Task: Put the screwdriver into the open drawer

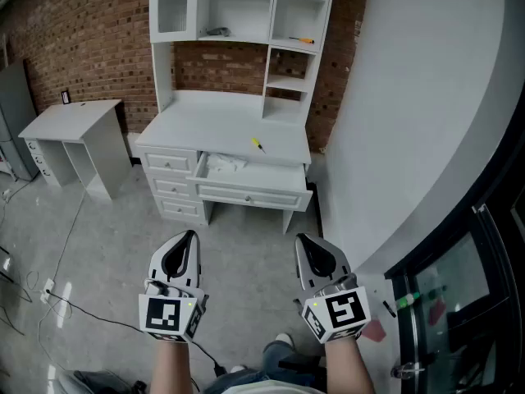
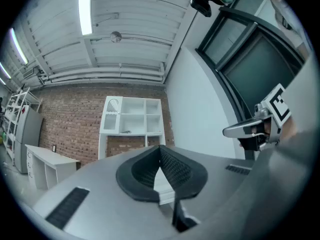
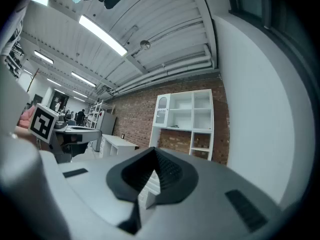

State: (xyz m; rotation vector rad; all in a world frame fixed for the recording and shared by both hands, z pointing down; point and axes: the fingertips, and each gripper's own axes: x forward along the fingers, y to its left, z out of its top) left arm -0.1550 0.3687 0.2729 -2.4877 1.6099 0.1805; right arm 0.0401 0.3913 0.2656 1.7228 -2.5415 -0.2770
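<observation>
A small yellow-handled screwdriver (image 1: 257, 144) lies on the top of the white desk (image 1: 205, 125), just behind its open middle drawer (image 1: 250, 195). Something white lies in the drawer. Both grippers hang low over the floor, well short of the desk. My left gripper (image 1: 187, 238) and my right gripper (image 1: 305, 240) point toward the desk, jaws together with nothing between them. The left gripper view shows my left gripper (image 2: 160, 149) with its dark pads meeting, and the right gripper view shows the same of my right gripper (image 3: 154, 151). The screwdriver is too small to make out in either gripper view.
A white hutch (image 1: 246, 23) tops the desk; a second orange-handled tool (image 1: 302, 40) lies on its right shelf. A small white table (image 1: 78, 121) stands at the left. Cables (image 1: 57, 298) trail over the floor. A curved white wall (image 1: 410, 97) and a dark-framed glass door (image 1: 459, 302) lie to the right.
</observation>
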